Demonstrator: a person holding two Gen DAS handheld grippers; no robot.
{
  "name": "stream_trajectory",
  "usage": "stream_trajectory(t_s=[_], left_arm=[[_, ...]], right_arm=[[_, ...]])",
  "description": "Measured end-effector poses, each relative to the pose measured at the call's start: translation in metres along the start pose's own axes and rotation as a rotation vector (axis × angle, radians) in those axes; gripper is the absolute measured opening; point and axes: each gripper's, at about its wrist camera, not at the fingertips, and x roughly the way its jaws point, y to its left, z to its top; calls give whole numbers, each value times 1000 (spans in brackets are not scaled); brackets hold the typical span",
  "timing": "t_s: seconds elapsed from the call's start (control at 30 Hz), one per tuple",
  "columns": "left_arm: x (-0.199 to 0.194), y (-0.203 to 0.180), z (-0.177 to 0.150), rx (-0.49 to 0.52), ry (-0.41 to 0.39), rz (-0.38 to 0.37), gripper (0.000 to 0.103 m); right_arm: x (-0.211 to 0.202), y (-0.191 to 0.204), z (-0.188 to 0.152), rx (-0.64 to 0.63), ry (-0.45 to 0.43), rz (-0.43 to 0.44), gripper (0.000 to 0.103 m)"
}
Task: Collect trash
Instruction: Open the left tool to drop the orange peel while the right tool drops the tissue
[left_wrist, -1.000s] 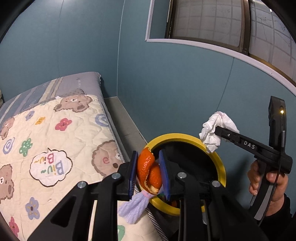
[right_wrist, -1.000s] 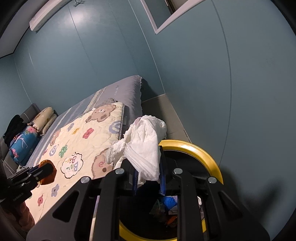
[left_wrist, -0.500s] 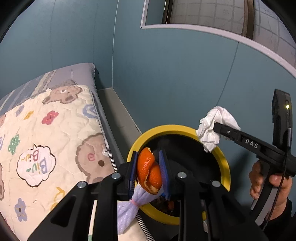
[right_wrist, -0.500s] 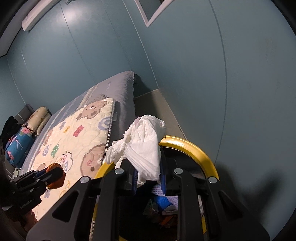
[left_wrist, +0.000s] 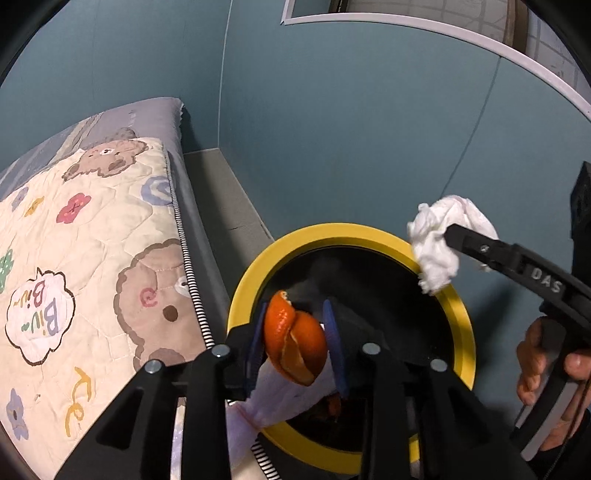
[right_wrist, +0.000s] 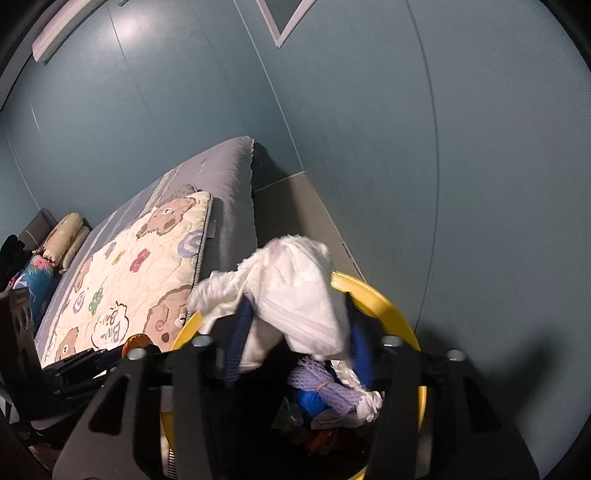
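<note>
Both claws have just been opening over the yellow-rimmed bin (left_wrist: 458, 321): left claw (left_wrist: 295, 341) loosened around the orange peel (left_wrist: 295, 343), right claw (right_wrist: 299, 332) released, crumpled tissue (right_wrist: 295, 291) slipping between its pads.

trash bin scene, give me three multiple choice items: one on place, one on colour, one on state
1. Where is the orange peel?
A. on the quilt
B. between the left claw's fingers, over the trash bin
C. on the floor

2. What colour is the bin's rim?
A. yellow
B. red
C. white

3. The bin is:
A. empty
B. lidded
C. holding trash

B: the peel sits between the blue pads above the opening.
A: the ring is yellow.
C: purple netting and scraps lie inside.
</note>
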Motion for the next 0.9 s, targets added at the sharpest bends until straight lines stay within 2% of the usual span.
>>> stream_trajectory(t_s=[0.03, 0.1, 0.27, 0.53, 0.9], left_arm=[[-1, 1, 0, -6, -2, -3, 37], [-4, 1, 0, -12, -16, 0, 49], [-20, 4, 0, -24, -52, 8, 61], [-39, 17, 2, -63, -78, 3, 61], [-73, 40, -9, -101, -123, 28, 61]], right_arm=[[-1, 0, 0, 0, -4, -11, 51], [-1, 0, 1, 2, -4, -19, 57], [-9, -1, 0, 19, -12, -26, 61], [-20, -1, 1, 29, -21, -18, 63], [-40, 19, -5, 3, -17, 6, 63]])
